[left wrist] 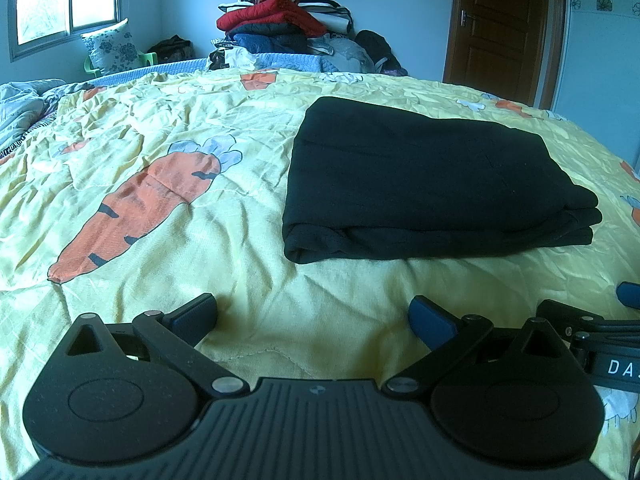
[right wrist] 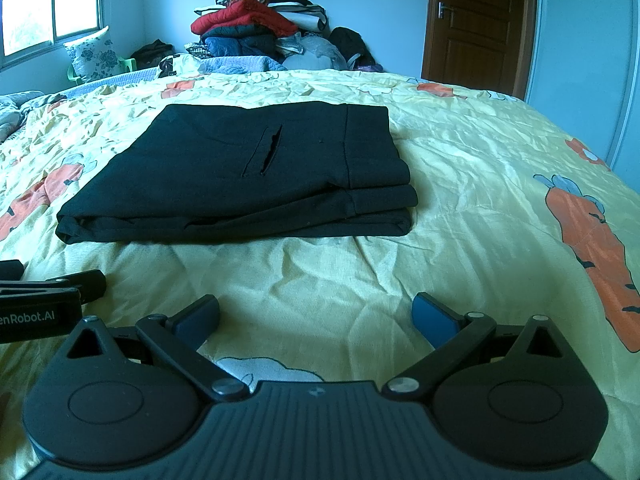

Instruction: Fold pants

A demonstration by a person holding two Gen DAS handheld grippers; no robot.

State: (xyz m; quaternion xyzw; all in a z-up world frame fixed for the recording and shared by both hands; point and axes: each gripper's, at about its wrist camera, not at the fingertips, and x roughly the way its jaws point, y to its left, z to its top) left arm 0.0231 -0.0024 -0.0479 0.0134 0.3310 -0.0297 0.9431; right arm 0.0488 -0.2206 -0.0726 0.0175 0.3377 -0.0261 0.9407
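Note:
The black pants (left wrist: 424, 180) lie folded into a thick rectangle on the yellow carrot-print quilt (left wrist: 180, 208). In the right wrist view the pants (right wrist: 248, 176) show a slit pocket on top and stacked layers along the near edge. My left gripper (left wrist: 314, 318) is open, low over the quilt, a short way in front of the pants' near left corner, with nothing between its fingers. My right gripper (right wrist: 316, 316) is open too, just short of the pants' near edge, holding nothing. Each gripper's black body shows at the edge of the other's view.
A tall pile of clothes and bedding (left wrist: 288, 20) stands beyond the bed's far side. A floral pillow on a green chair (left wrist: 116, 50) sits under the window (left wrist: 64, 0). A brown door (left wrist: 500, 20) is at the back right. Rumpled grey bedding (left wrist: 24, 108) lies far left.

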